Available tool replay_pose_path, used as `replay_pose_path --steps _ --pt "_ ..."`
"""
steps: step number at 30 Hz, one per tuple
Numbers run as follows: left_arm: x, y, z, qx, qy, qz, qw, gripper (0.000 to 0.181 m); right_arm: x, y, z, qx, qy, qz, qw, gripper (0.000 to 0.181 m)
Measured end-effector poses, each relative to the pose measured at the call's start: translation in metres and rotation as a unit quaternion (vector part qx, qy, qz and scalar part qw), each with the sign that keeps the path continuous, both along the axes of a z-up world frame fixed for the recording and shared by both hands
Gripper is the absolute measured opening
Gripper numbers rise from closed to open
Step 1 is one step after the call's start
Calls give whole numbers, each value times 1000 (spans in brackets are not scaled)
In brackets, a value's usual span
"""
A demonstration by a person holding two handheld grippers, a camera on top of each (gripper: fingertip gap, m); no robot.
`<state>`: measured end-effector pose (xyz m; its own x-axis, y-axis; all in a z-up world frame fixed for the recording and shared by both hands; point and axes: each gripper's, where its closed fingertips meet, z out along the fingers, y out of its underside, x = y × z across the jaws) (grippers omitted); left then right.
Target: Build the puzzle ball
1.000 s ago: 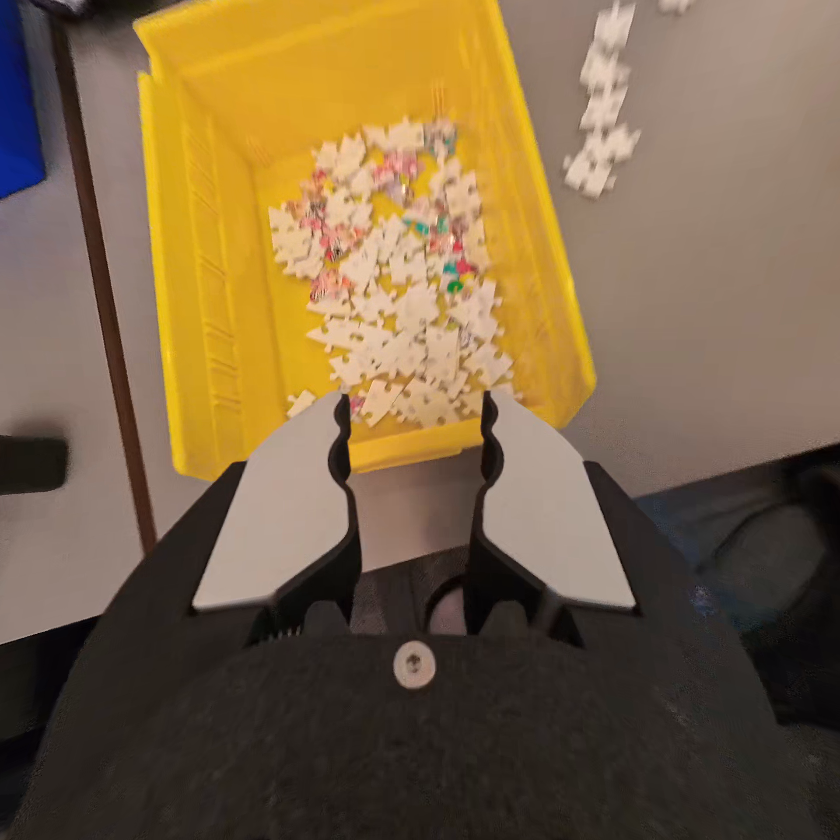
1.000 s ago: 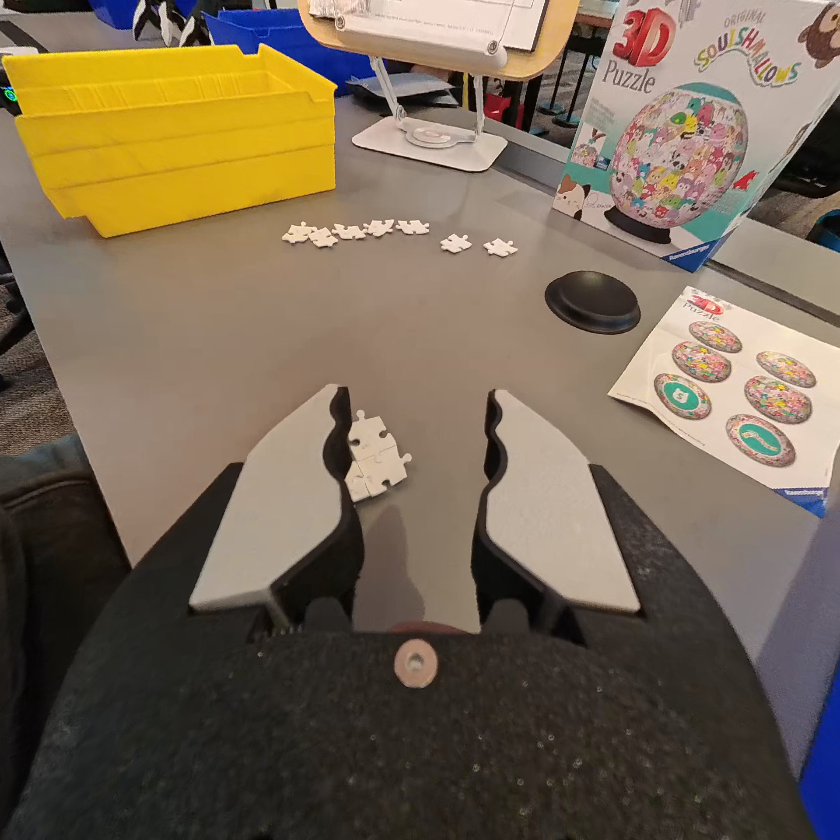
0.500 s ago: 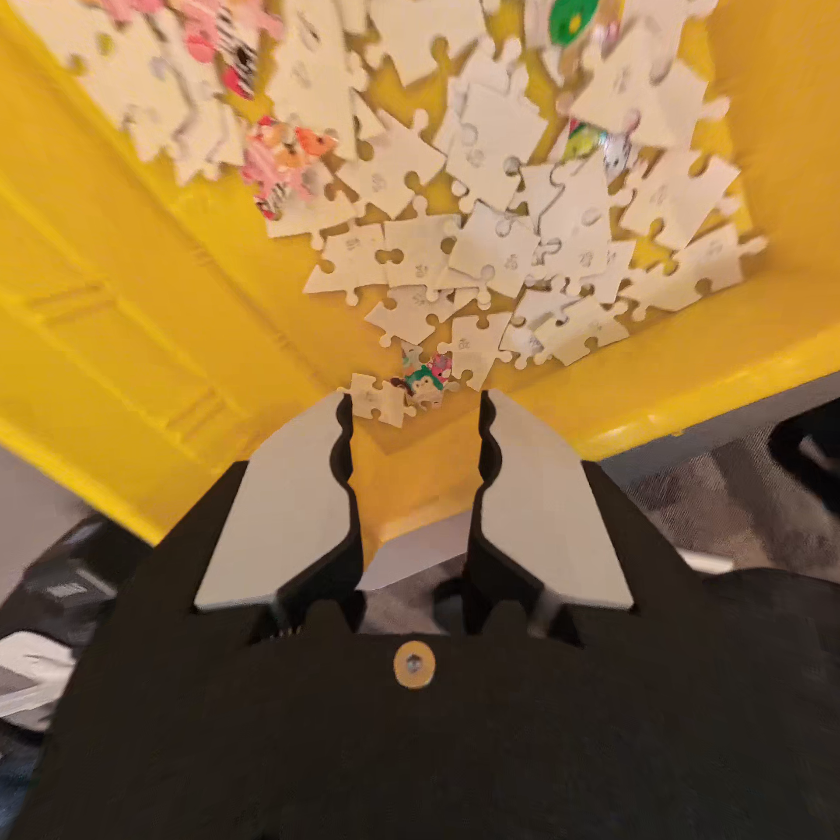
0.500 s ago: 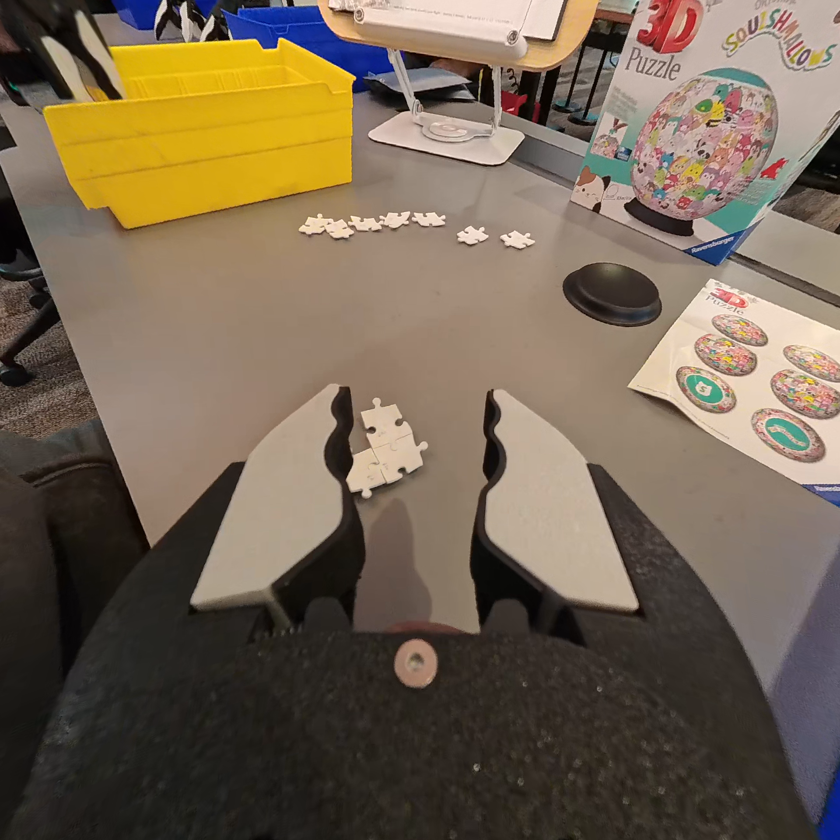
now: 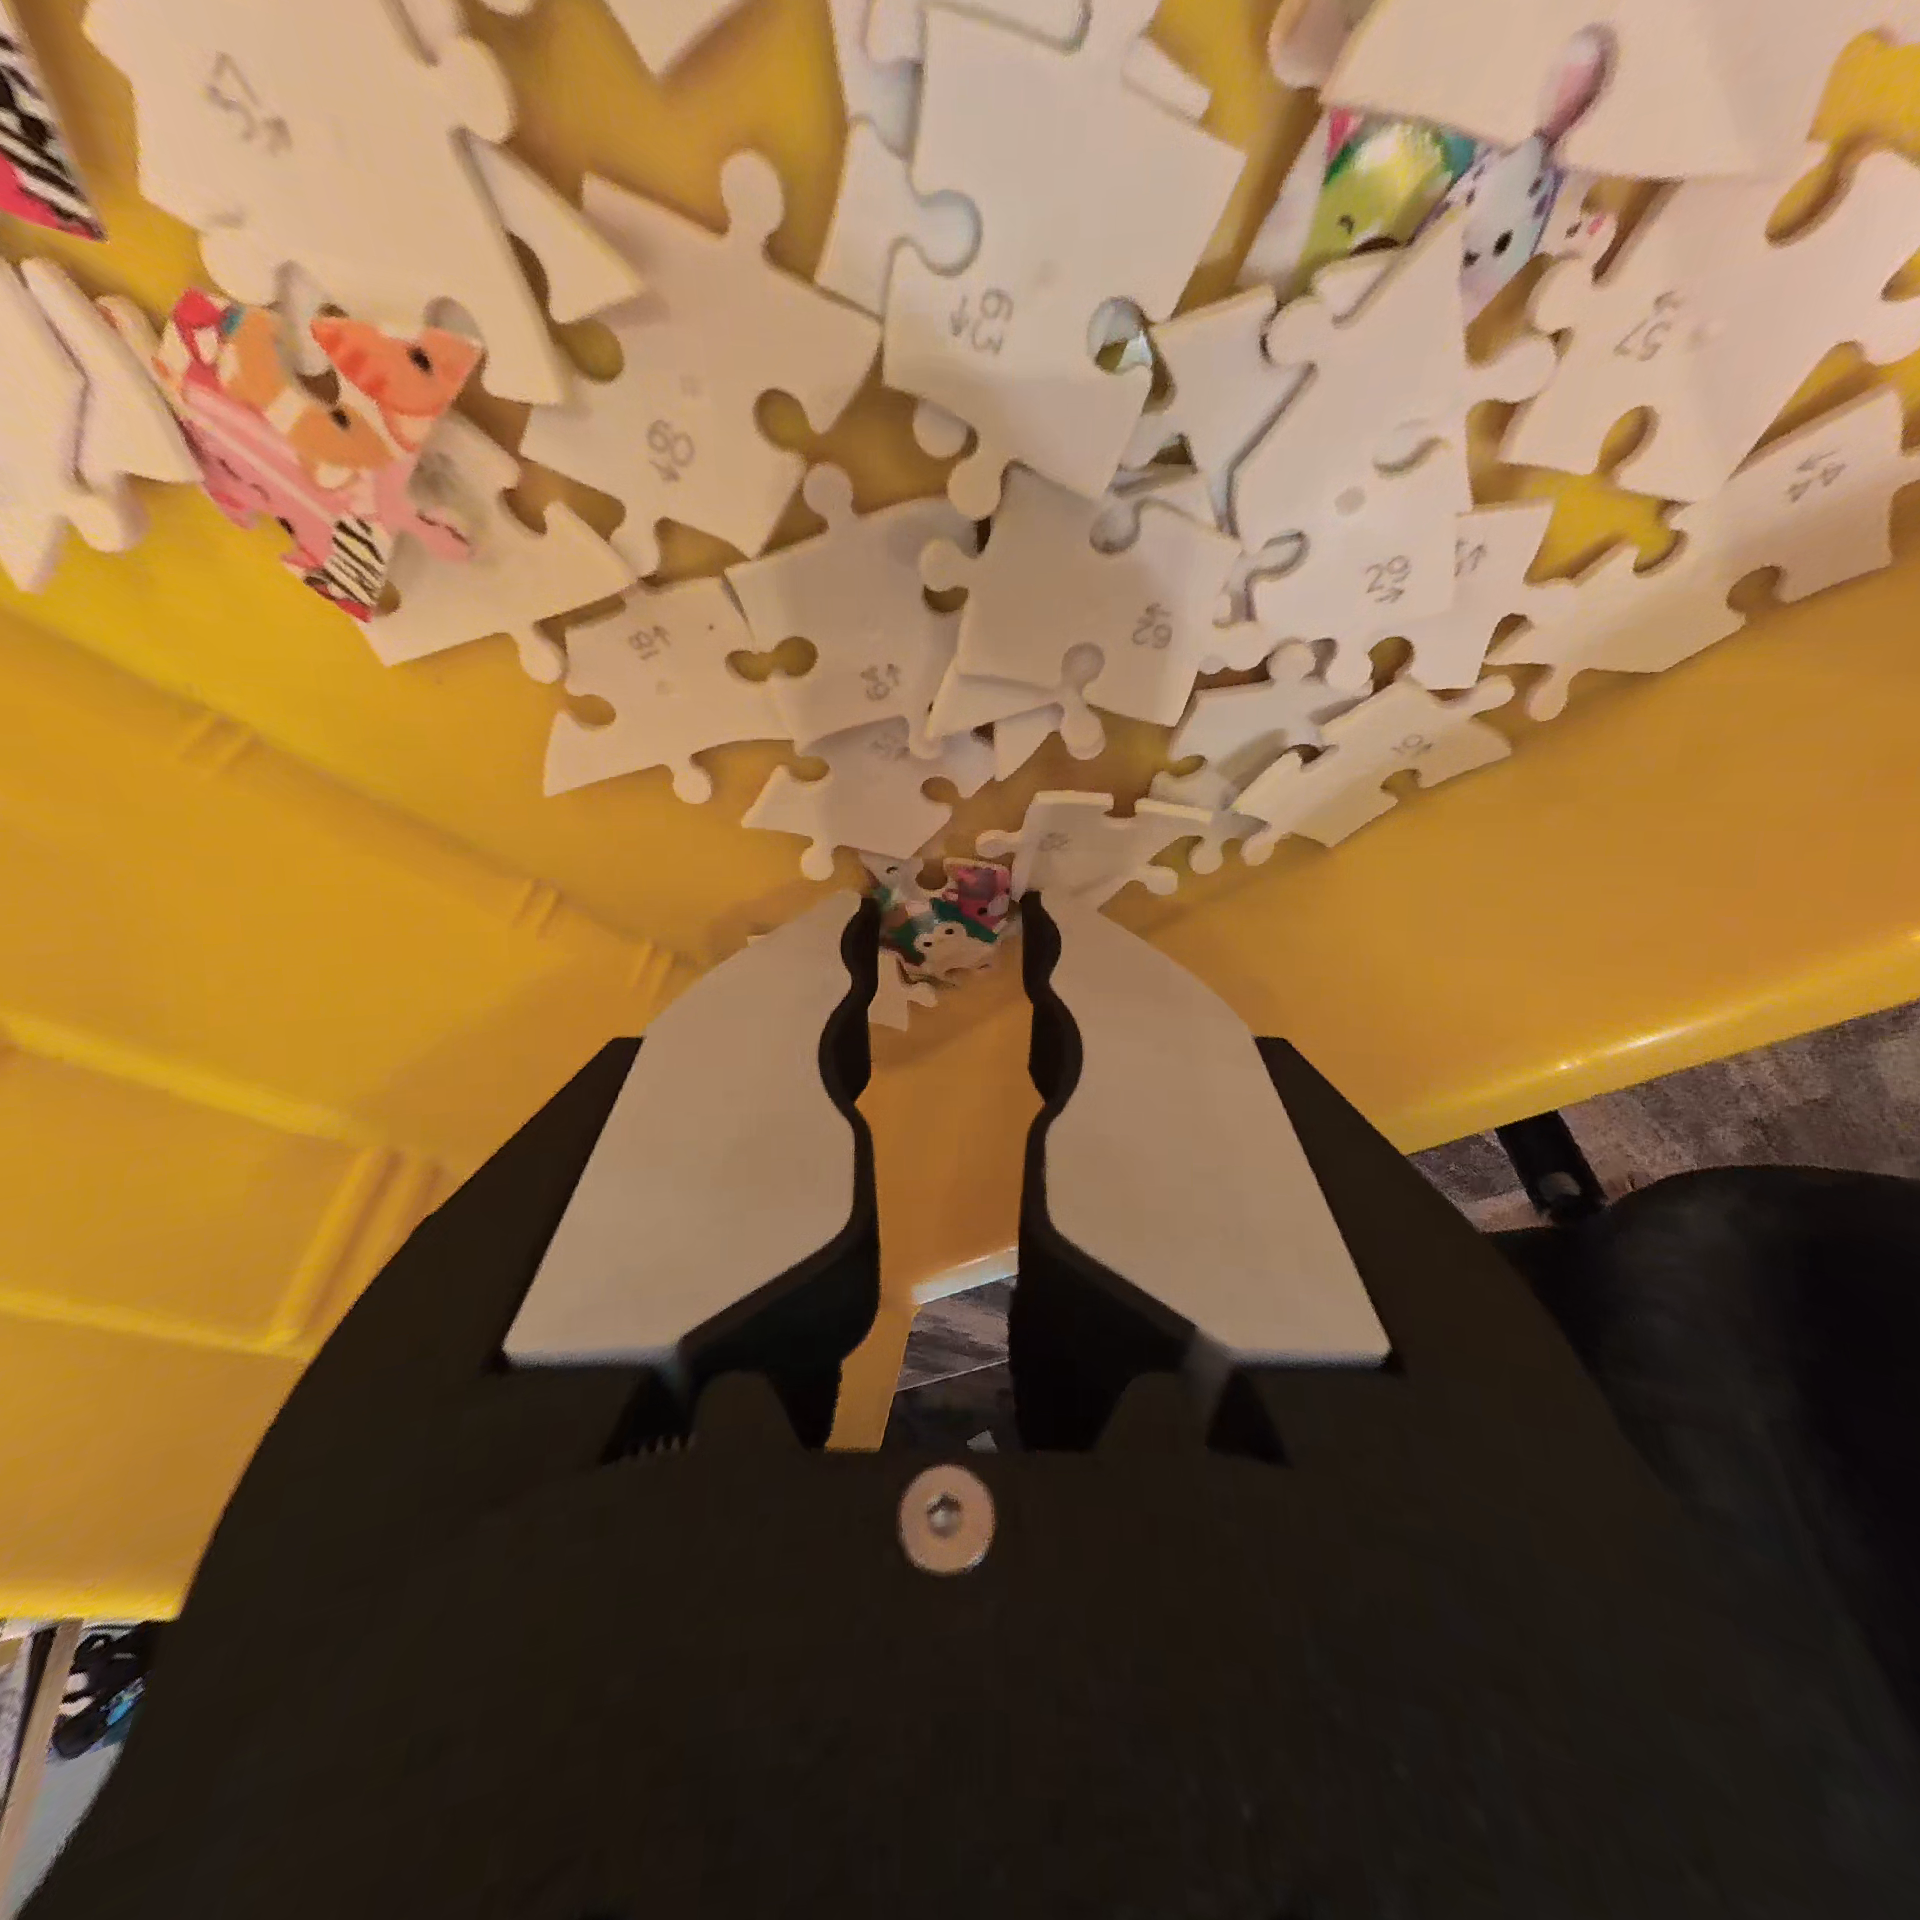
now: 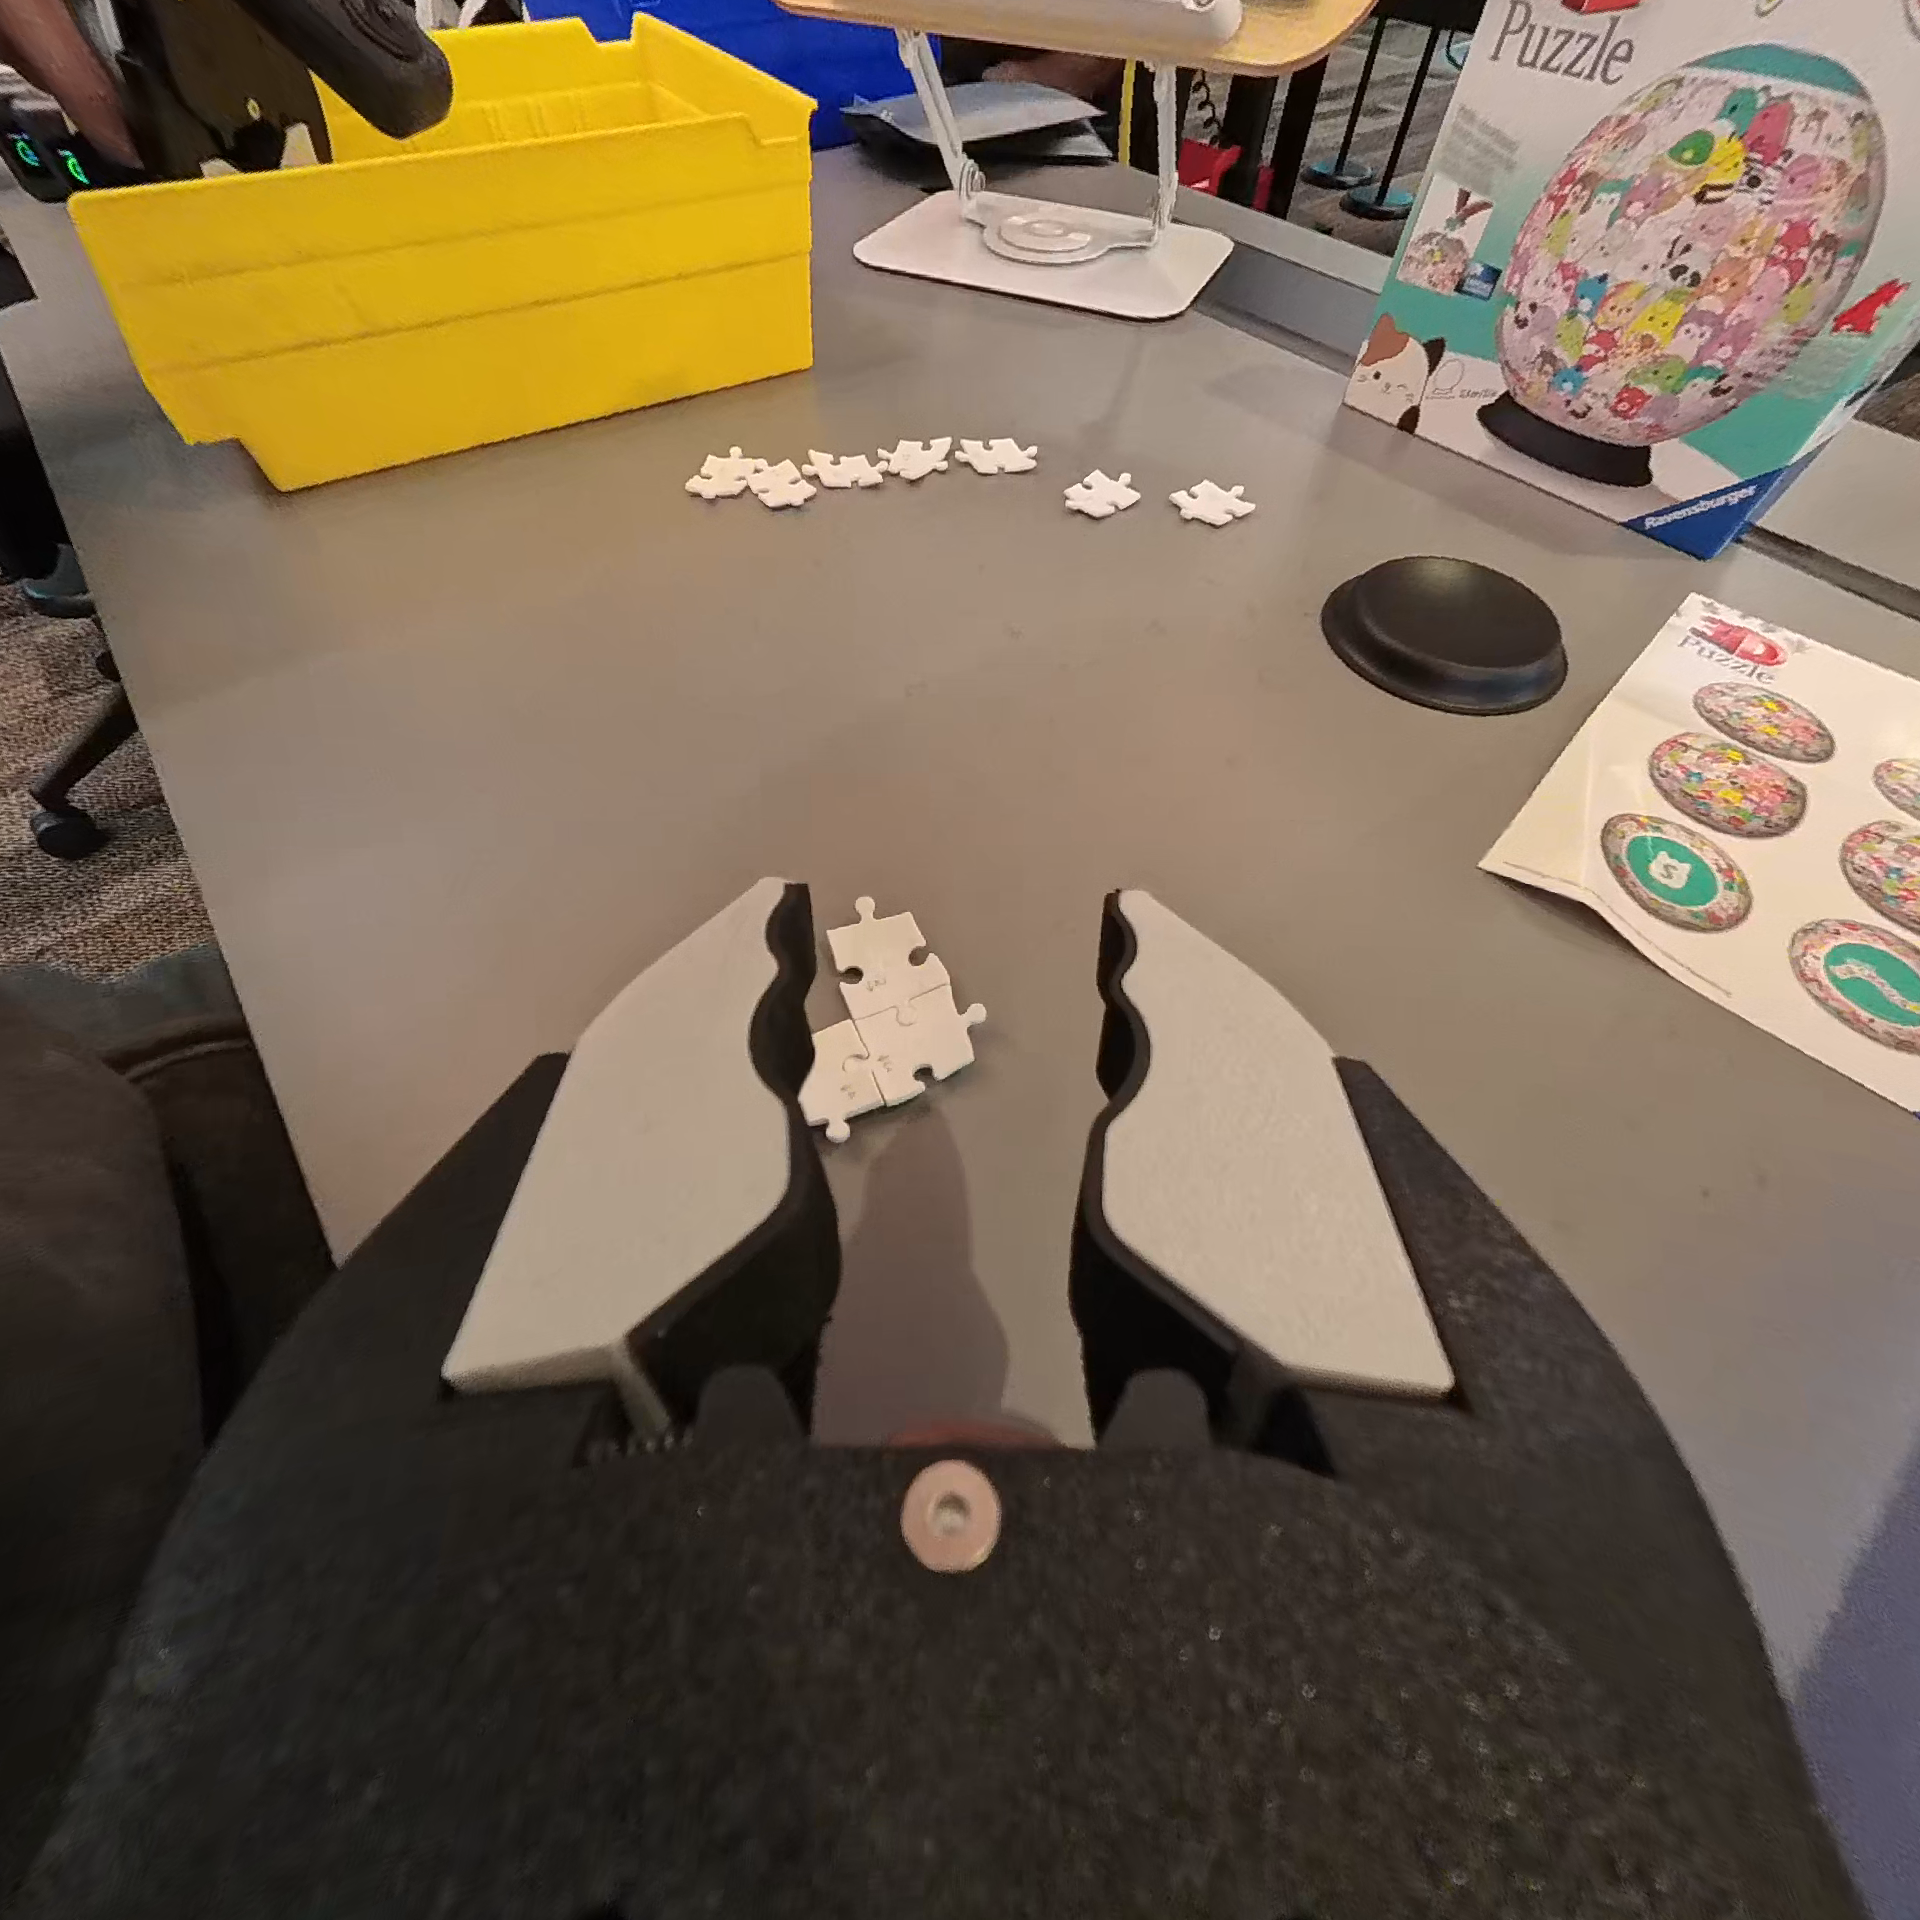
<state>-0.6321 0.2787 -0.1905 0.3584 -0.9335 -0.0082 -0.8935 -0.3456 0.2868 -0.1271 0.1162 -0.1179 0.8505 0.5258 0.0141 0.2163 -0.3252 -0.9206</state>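
Puzzle ball: found barely begun, existing only as a joined cluster [image 6: 894,1013] of three or four white-backed pieces lying flat on the grey table [image 6: 623,727]. Noted seven more pieces [image 6: 914,462] laid out in a row farther back, and a heap of loose pieces [image 5: 997,364] unsorted in the yellow bin [image 5: 312,935]. Judged nearly all assembly outstanding. Recorded left gripper [image 5: 943,904] deep in the bin's near corner, fingers drawn in and seemingly pinching a coloured piece [image 5: 935,935]; walls close on both sides, so judged a straight lift safest. Recorded right gripper [image 6: 951,904] spread wide over the cluster, touching nothing. Observed ample bare tabletop ahead; black stand [image 6: 1444,634] and leaflet [image 6: 1714,831] well apart to the right.
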Motion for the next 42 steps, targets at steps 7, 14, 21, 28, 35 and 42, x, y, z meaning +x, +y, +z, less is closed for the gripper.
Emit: replay_pose_path --steps 7,14,21,28,35,42 --pt "3 1 5 30 -38 6 999 23 -10 7 5 0 -18 10 1000 52" --pt "32 4 55 142 -242 69 957 23 -16 12 19 11 -37 16 999 50" --pt "98 -20 183 199 -661 85 718 23 -44 20 40 18 -12 57 998 46" --pt "152 -75 241 103 -803 39 585 23 -124 14 76 9 59 203 977 40" --pt "223 -130 267 -25 -860 7 509 23 -179 0 119 37 142 287 947 30" --pt "291 -160 252 -132 -867 23 481 23 -189 -17 138 66 174 291 938 27"
